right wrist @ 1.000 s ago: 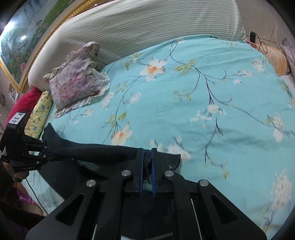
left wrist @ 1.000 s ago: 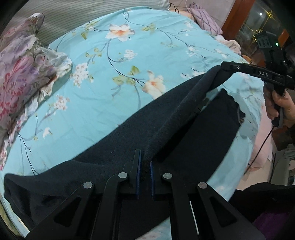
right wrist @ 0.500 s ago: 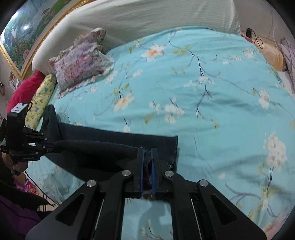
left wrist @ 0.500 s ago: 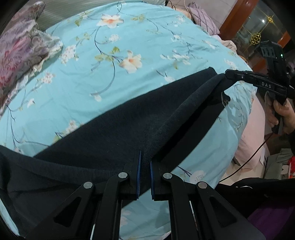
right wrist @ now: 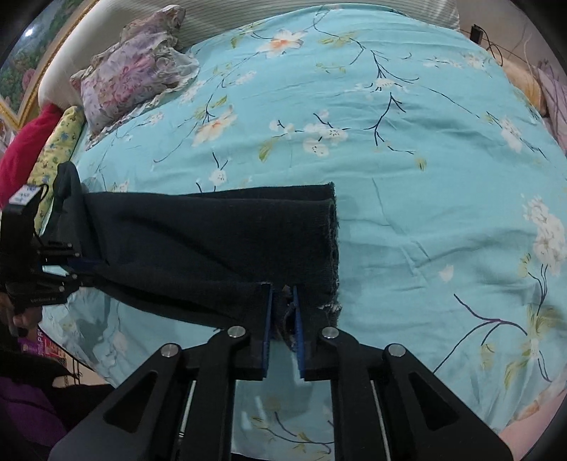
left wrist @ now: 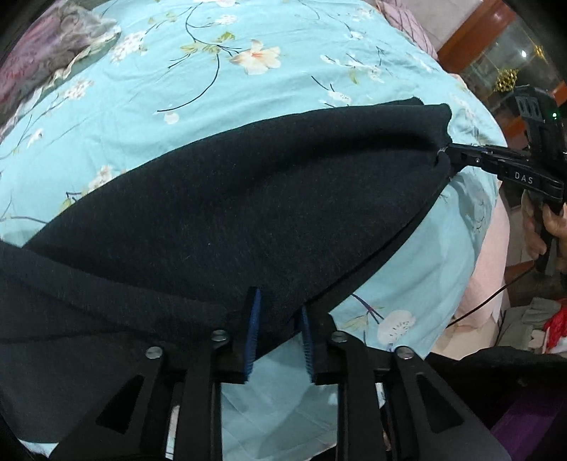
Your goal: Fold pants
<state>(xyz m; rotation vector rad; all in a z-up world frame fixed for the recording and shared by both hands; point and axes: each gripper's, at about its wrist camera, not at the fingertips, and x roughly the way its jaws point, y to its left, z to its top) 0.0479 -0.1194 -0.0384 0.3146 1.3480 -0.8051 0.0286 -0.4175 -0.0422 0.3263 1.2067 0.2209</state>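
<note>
Dark navy pants (left wrist: 230, 212) lie folded lengthwise on the turquoise floral bedsheet (left wrist: 230, 92). My left gripper (left wrist: 279, 301) sits at their near edge. Its jaws are opening: the blue pads stand apart, with cloth lying loosely between the tips. In the right wrist view the pants (right wrist: 212, 241) end in a frayed hem (right wrist: 333, 248). My right gripper (right wrist: 282, 289) is at that hem corner; its jaws are opening slightly, and bunched cloth still fills the gap. Each gripper shows in the other's view: right gripper (left wrist: 447, 151), left gripper (right wrist: 95, 267).
A floral pillow (right wrist: 131, 78) lies at the head of the bed beside a striped headboard cushion (right wrist: 219, 17). Red and yellow cushions (right wrist: 42, 142) lie off the left edge. A hand (left wrist: 545, 230) holds the right gripper's handle beyond the bed edge.
Both grippers have sunk toward the bed, and the raised pants fold now lies flat on the sheet. The left pads have parted widely, the right pads a little.
</note>
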